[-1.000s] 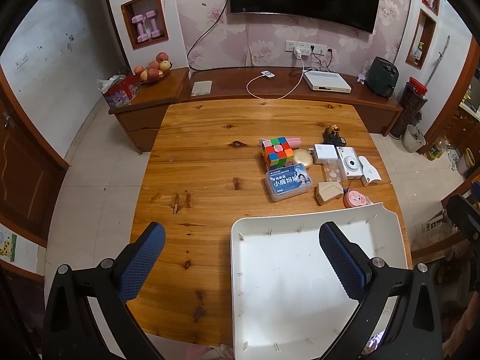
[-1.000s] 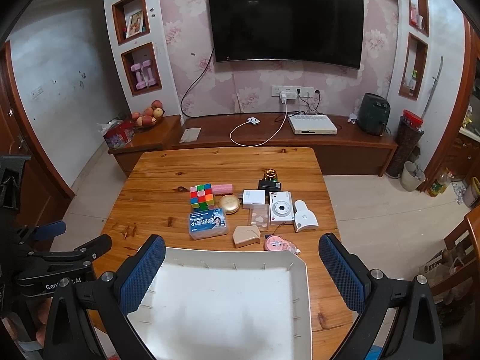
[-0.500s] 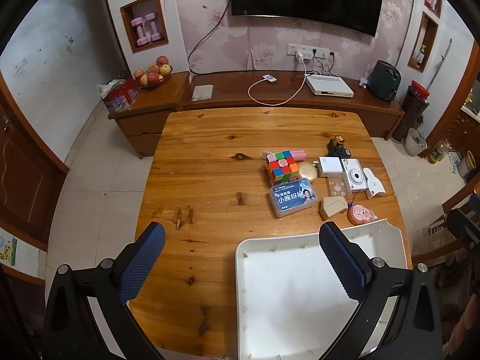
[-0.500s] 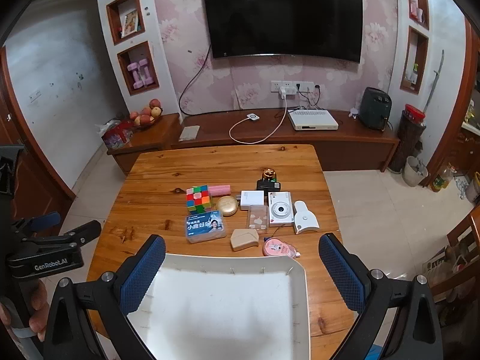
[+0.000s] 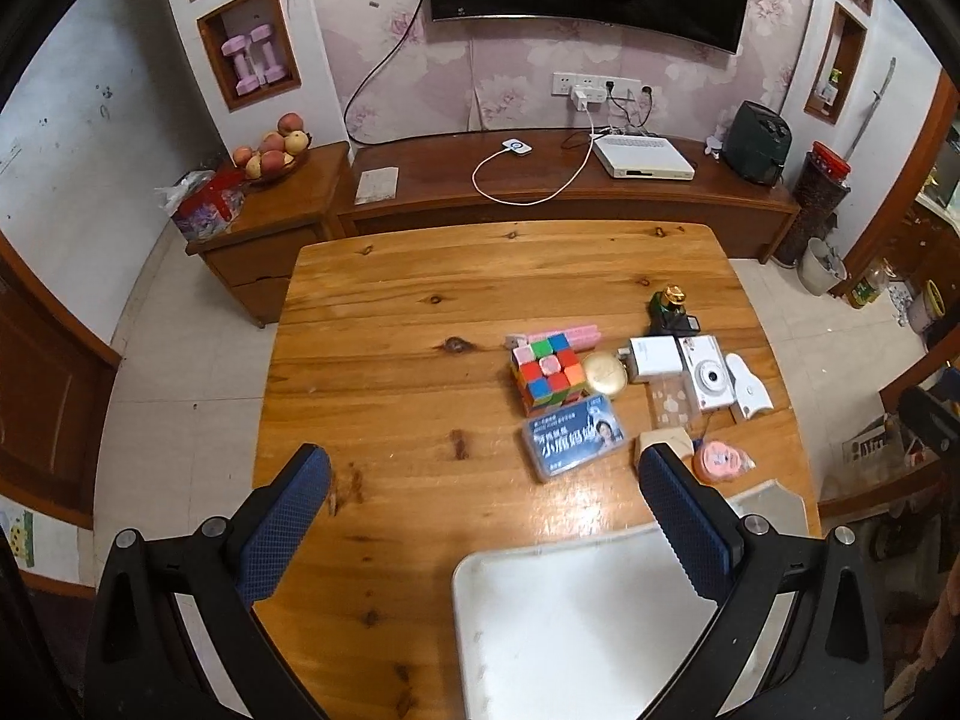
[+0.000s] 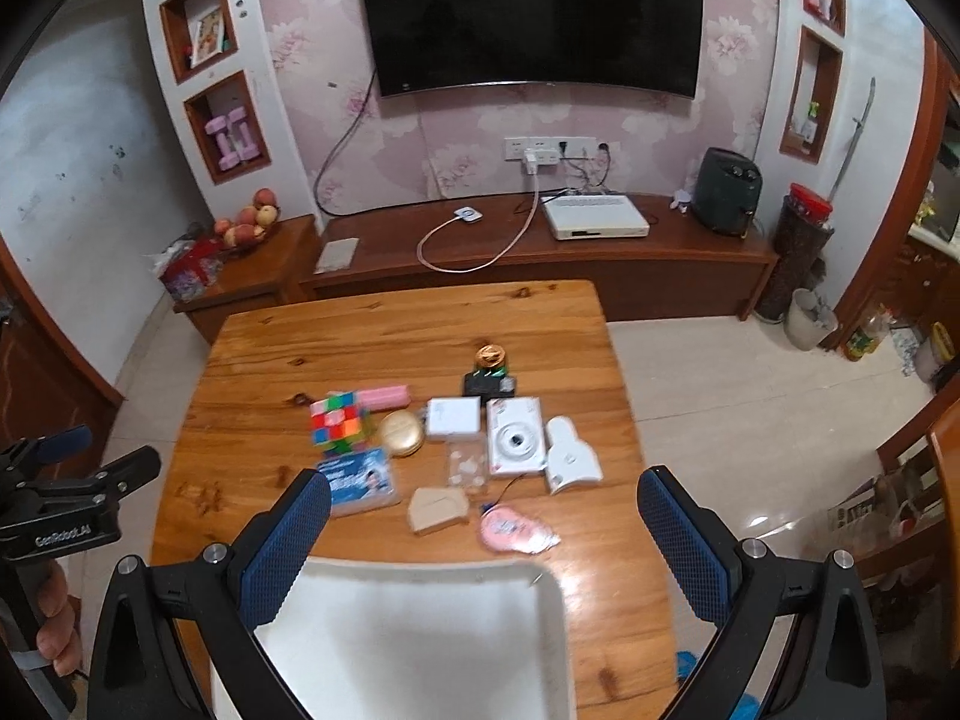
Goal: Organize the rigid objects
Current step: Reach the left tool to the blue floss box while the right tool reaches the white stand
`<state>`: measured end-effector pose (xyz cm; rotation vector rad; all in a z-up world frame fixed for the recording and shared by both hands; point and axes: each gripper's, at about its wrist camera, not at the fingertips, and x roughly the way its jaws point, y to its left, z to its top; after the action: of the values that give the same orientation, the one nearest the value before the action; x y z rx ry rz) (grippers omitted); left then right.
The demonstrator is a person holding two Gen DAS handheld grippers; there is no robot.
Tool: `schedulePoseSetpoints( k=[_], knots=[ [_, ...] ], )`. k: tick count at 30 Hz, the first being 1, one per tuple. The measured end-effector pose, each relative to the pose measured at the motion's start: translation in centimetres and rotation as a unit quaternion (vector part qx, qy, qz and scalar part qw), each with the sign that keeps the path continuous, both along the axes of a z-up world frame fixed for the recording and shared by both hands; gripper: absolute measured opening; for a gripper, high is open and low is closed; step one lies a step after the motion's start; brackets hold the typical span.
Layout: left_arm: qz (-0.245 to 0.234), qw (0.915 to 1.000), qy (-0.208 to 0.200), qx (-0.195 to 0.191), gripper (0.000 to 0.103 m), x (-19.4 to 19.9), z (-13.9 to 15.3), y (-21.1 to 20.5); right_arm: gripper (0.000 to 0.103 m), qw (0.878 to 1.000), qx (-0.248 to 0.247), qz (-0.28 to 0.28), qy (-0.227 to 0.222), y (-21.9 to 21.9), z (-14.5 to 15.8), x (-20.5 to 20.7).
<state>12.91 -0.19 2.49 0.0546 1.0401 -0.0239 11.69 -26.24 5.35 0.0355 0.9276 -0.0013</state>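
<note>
Both grippers hang above the near edge of the square wooden table (image 5: 420, 360), and each has its two blue-padded fingers spread wide with nothing between them: the left gripper (image 5: 480, 516) in the lower part of its own view, the right gripper (image 6: 483, 531) in the lower part of its own. At the far left of the right wrist view the left gripper appears again, with a hand (image 6: 54, 618) on its handle. Under the fingers, at the bottom centre of both views, lies the white plastic tray (image 6: 420, 630), and its inside is bare. The small things stand in a close group at the middle right of the table, beyond the tray: a multicoloured puzzle cube (image 5: 549, 375), a pink bar (image 6: 387, 397) just behind it, a round golden case (image 5: 605, 373), a blue printed box (image 5: 573, 437), a white flat box (image 5: 656, 358), a white compact camera (image 5: 711, 379), a clear small packet (image 6: 467, 463), a beige wedge-shaped block (image 6: 438, 509) and a pink round item (image 6: 510, 529). In the left wrist view the right finger (image 5: 690, 522) covers part of the beige block. A dark television (image 6: 531, 12) hangs on the wall above a low wooden cabinet (image 6: 600, 264).
</note>
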Motion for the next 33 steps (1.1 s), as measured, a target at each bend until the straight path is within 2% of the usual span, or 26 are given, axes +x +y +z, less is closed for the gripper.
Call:
schedulePoseSetpoints(
  k=[3,7,8,10,16,21,25,33],
  knots=[
    [0.007,0.9998,0.016,0.004,0.102,1.8,-1.7,-0.7,0.102,1.0,-0.026,0.002,0.015,-0.6,-1.4,2.4],
    [0.013,0.9975,0.066,-0.02,0.102,4.3,-5.6,-1.9,0.102,0.998,-0.048,-0.006,0.04,-1.8,-4.2,5.1],
    [0.017,0.9967,0.075,-0.023,0.102,4.7,-6.4,-2.1,0.102,0.998,-0.049,-0.008,0.047,-2.2,-5.1,5.7],
    [0.025,0.9951,0.092,-0.028,0.102,5.4,-8.3,-2.7,0.093,0.996,-0.049,-0.01,0.067,-3.2,-7.0,7.1],
    [0.057,0.9908,0.121,-0.023,0.102,7.0,-12.4,-4.5,0.089,0.991,-0.037,-0.009,0.127,-5.6,-13.0,10.2],
    [0.074,0.987,0.139,-0.034,0.102,8.2,-14.6,-5.9,0.089,0.986,-0.019,-0.014,0.163,-6.6,-17.0,11.6],
    [0.082,0.9836,0.156,-0.036,0.102,8.8,-16.1,-6.7,0.082,0.98,-0.006,-0.01,0.198,-6.7,-19.8,12.4],
    [0.111,0.9736,0.193,-0.05,0.102,9.2,-18.7,-6.9,0.082,0.973,-0.005,0.006,0.229,-6.2,-22.3,12.9]
  ],
)
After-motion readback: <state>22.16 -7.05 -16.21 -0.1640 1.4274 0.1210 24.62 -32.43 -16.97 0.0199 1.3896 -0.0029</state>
